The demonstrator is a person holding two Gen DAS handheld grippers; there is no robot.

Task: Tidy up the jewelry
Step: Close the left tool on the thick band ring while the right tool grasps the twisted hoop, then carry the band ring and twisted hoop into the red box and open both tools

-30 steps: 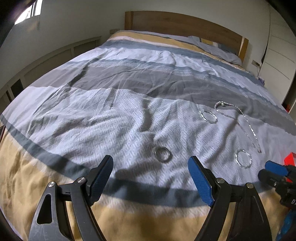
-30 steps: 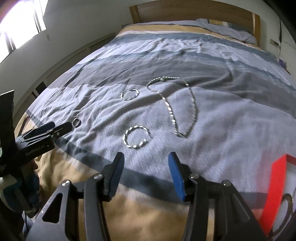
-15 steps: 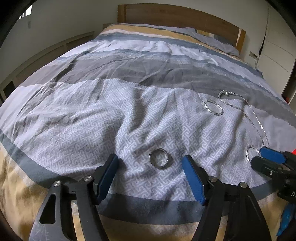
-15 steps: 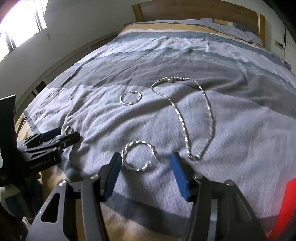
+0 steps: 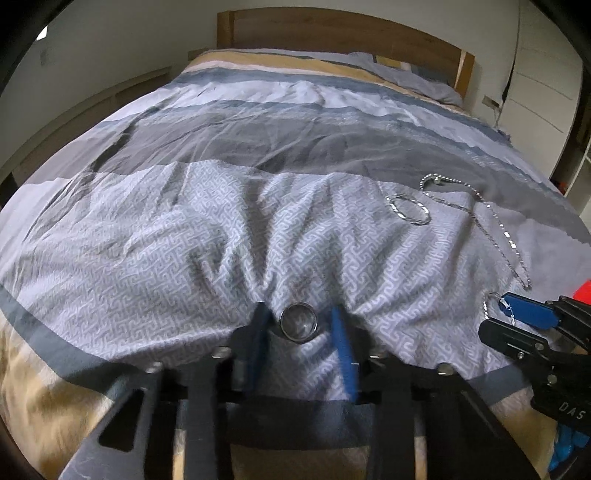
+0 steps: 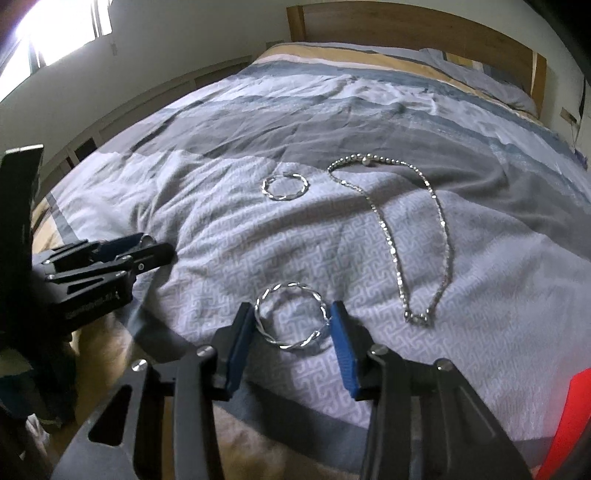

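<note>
A steel band ring (image 5: 298,320) lies on the patterned duvet between the pads of my left gripper (image 5: 300,318), whose jaws stand narrow around it with small gaps still showing. A twisted silver hoop (image 6: 291,319) lies between the pads of my right gripper (image 6: 291,320), which is open and straddles it, both pads at its edges. A second twisted hoop (image 6: 284,187) and a silver chain necklace (image 6: 391,236) lie farther up the bed. The left gripper also shows in the right wrist view (image 6: 147,245).
The striped duvet (image 5: 221,229) covers the bed up to a wooden headboard (image 5: 332,33). A red box edge (image 6: 565,424) shows at the lower right. The bed's front edge lies just under both grippers.
Both grippers have moved forward and down onto the duvet. The left jaws have closed in around the band ring. The right jaws now straddle the near hoop.
</note>
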